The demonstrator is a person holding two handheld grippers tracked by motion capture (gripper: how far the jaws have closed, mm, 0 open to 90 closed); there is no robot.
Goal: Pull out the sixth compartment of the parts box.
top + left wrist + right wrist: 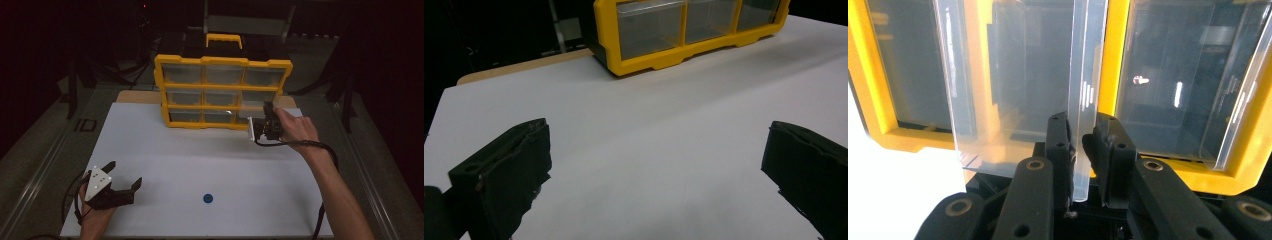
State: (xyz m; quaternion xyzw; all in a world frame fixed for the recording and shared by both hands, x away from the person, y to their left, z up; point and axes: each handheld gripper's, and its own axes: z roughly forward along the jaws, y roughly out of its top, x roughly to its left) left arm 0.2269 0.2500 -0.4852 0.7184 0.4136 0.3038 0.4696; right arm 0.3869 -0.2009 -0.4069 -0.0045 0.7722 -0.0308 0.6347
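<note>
Two tongs are in your hands at the white table (165, 150). Your right tongs (257, 125) are up at the lower right corner of the yellow plastic organizer cabinet with clear drawers (222, 90), which stands upright at the far middle of the table. In the right gripper view, these tongs (1082, 142) are clamped on the front wall of a clear plastic drawer (1083, 90), the thin transparent edge running straight up between the two black jaws, which press it from either side. That drawer sits partly pulled out of the yellow frame (1108, 60), in front of the bottom row at the right end; in the high view it shows as a pale, glassy box (247, 112) just in front of the cabinet face, at your right hand (295, 127).

Your left tongs (125, 175) rest low at the near left corner of the table, well apart from the cabinet. Their jaws stand wide apart with bare white table between them, and the left gripper view shows the same: a black jaw at each side and nothing in the gap (656, 165). Your left hand (90, 210) grips the body from behind.

One small round blue piece (208, 198) lies flat on the table near its front edge, to the right of the left tongs and touching neither tool.
</note>
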